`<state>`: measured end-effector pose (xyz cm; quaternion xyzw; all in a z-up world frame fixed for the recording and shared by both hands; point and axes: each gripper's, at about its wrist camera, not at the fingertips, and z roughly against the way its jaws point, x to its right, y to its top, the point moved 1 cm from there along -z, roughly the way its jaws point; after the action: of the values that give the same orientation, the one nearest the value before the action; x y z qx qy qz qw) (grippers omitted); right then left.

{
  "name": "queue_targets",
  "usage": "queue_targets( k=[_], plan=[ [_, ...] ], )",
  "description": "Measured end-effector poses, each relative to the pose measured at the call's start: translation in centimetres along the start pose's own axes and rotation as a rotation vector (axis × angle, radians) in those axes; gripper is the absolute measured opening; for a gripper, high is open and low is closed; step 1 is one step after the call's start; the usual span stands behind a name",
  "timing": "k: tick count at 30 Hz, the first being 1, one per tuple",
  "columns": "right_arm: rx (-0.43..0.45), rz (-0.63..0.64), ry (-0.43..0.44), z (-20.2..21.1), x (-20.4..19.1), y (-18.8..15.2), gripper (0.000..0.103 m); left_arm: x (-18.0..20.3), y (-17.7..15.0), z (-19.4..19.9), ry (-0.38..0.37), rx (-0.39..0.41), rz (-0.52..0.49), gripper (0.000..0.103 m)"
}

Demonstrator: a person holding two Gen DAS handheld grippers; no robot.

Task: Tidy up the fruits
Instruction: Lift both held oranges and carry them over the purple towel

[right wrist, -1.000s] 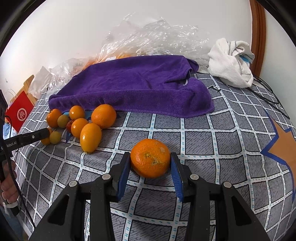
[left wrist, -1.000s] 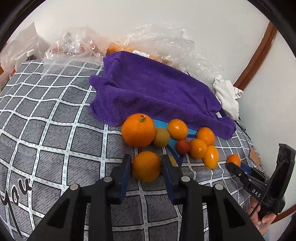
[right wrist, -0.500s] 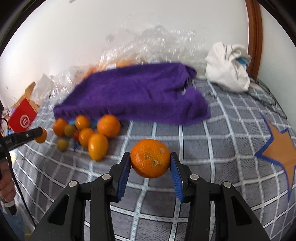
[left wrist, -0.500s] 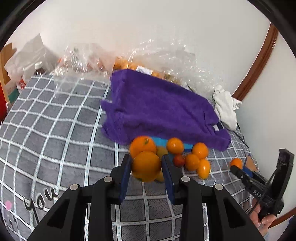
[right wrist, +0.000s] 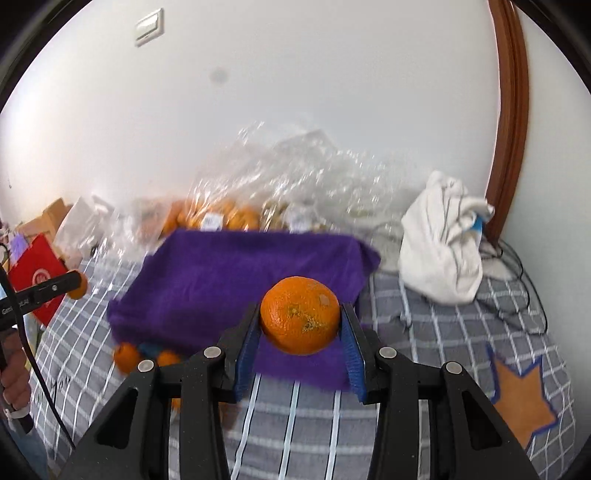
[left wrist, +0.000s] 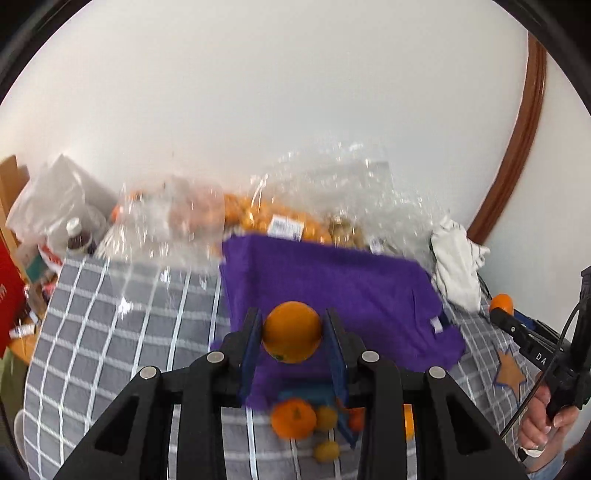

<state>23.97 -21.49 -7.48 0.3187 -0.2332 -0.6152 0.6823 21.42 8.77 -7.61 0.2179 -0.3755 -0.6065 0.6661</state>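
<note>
My left hand-held gripper [left wrist: 291, 338] pinches a smooth orange [left wrist: 292, 331]; my right hand-held gripper [right wrist: 300, 325] pinches a mandarin [right wrist: 300, 319] (both above the purple towel [right wrist: 236, 280]).

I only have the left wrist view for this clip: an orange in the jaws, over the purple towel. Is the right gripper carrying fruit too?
Observer: Yes. The right gripper is shut on a pitted orange with brown specks on its peel.
Reviewer: Is it resting on the bed?
Observer: No, it is in the air in front of the purple towel.
Reviewer: Anything on the wall I can't see?
Observer: A white wall switch, upper left.
</note>
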Motion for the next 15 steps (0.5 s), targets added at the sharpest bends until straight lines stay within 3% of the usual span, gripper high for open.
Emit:
queue_targets(
  k=[8,15],
  plan=[
    [0.01,-0.008,0.003,-4.9,0.5,4.0,0.042,1.6,4.2,-5.0,-0.032,0.007,0.03,0.032],
    [-0.037,-0.024,0.036,-9.6,0.5,3.4,0.042,2.3,4.9,-11.3,-0.002,-0.061,0.013,0.032]
  ],
)
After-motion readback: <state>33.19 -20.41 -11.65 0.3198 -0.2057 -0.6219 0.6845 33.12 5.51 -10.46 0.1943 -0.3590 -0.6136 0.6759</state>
